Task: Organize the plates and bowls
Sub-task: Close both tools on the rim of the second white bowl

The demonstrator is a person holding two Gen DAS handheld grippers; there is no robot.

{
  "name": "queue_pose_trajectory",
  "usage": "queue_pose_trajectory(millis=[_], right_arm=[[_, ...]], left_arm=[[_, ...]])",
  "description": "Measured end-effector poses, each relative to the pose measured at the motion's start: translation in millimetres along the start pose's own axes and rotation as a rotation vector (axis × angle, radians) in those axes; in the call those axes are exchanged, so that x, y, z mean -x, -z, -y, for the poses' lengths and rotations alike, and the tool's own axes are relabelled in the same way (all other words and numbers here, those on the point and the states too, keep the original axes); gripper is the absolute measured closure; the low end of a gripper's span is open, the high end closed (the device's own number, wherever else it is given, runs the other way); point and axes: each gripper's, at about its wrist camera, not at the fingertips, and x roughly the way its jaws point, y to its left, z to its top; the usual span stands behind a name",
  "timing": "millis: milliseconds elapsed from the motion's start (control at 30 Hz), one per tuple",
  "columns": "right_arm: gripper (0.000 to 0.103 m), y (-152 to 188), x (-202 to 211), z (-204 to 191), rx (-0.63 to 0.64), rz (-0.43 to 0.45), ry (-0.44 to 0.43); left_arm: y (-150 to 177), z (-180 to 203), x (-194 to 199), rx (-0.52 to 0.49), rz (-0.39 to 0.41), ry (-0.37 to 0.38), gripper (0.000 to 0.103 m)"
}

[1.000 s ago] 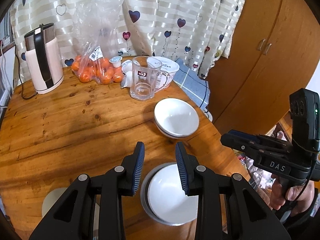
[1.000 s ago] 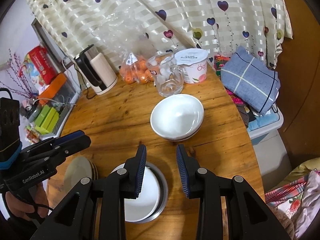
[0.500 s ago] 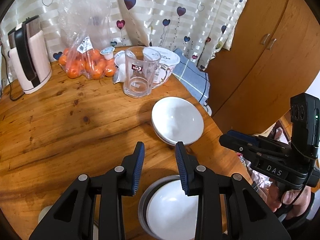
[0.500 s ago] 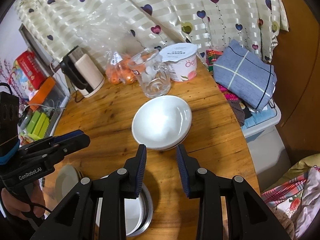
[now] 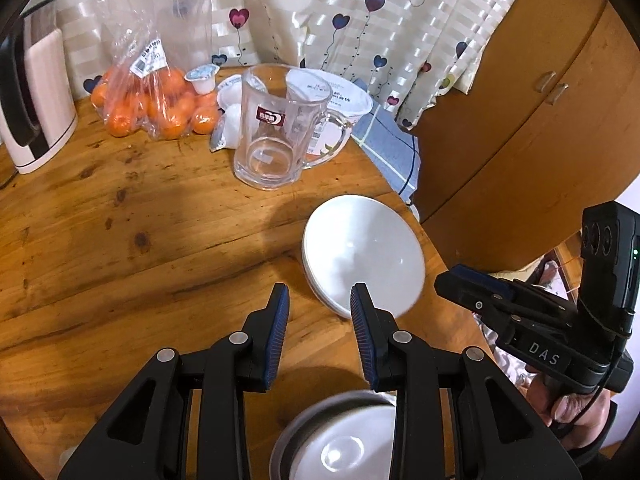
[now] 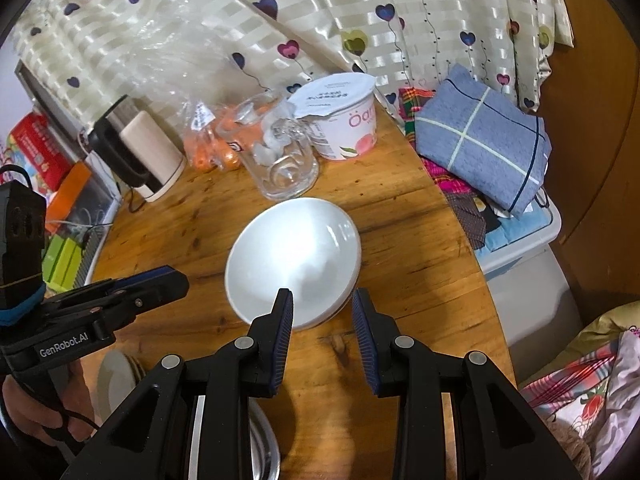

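The stacked white bowls (image 6: 294, 262) sit on the bench (image 6: 420, 280) just beyond the right gripper (image 6: 322, 308) and right of the left gripper (image 5: 320, 305), both jaws narrowly parted, empty

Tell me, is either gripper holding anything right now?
No. The left gripper and right gripper are both open and empty, near the stacked white bowls.

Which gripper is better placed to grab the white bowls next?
Probably the right gripper: its open jaws already straddle the near rim of the white bowls. The left gripper sits off the stack's left side.
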Motion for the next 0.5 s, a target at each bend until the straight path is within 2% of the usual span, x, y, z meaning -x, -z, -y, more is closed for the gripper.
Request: queue_pose_trajectory(millis=[500], right_arm=[[0.084, -10.4, -33.7, 16.0, -0.036, -0.034, 0.005]], left_arm=[[-12.8, -4.2, -38.9, 0.024, -0.054, 0.029, 0.071]])
